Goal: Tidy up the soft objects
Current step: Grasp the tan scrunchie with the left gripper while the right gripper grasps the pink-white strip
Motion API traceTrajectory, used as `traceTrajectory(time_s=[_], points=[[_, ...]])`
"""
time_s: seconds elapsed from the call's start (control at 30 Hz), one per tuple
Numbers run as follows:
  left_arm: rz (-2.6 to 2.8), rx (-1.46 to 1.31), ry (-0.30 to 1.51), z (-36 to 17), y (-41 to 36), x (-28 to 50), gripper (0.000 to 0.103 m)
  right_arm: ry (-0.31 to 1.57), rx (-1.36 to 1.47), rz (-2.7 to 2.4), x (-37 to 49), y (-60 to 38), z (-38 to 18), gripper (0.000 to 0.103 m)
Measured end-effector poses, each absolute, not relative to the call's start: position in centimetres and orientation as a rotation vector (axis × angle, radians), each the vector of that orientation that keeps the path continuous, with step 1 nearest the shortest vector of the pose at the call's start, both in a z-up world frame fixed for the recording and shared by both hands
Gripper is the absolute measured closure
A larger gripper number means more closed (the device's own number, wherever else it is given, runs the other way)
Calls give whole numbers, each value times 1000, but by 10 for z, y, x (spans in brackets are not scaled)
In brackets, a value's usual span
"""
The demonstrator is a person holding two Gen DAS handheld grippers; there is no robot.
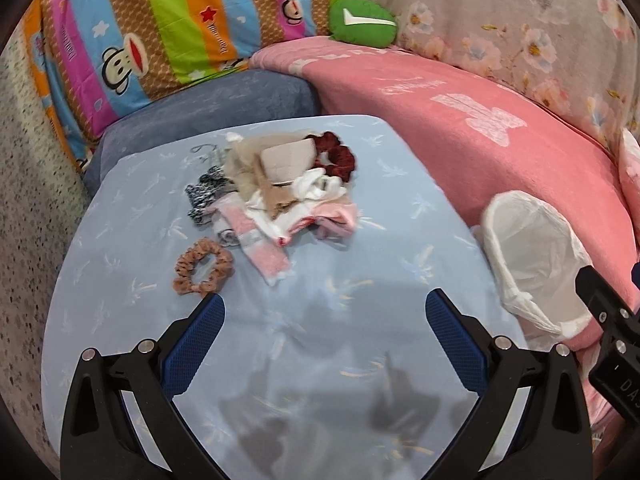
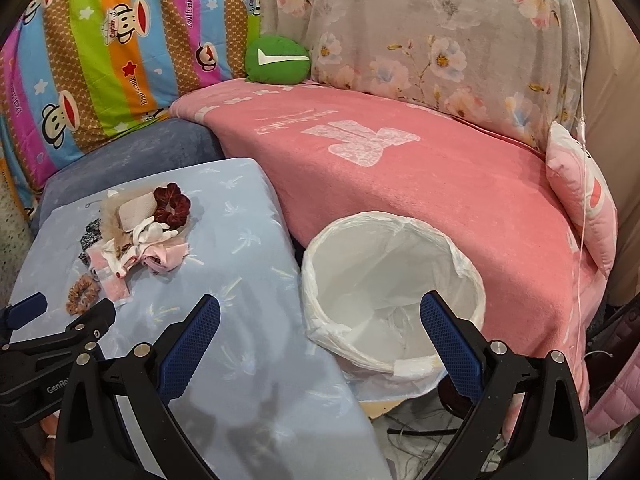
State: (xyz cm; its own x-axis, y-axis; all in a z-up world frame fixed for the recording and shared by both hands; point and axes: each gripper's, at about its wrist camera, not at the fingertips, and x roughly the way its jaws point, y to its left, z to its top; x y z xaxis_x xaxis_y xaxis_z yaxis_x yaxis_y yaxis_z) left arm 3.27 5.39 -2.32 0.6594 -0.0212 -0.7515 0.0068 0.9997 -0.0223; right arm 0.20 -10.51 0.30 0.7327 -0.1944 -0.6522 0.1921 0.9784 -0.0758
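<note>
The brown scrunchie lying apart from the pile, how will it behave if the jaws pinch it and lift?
The brown scrunchie looks like gathered fabric, so it will probably squash and dangle limply. It seems light. Lying flat on the blue cloth, it shouldn't roll, though a shallow pinch may catch the cloth.

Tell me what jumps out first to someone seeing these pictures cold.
A jumbled pile of small soft items sits mid light-blue cushion, a tan scrunchie lying apart in front. Right of the cushion stands an empty bag-lined bin. Behind, a green plush rests on the pink blanket.
</note>
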Motion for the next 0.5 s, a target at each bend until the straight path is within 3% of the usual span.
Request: traceTrajectory(time_s=[0.5], points=[[156,-93,905,-74,177,91,7,829,14,8,91,-6,-56,6]])
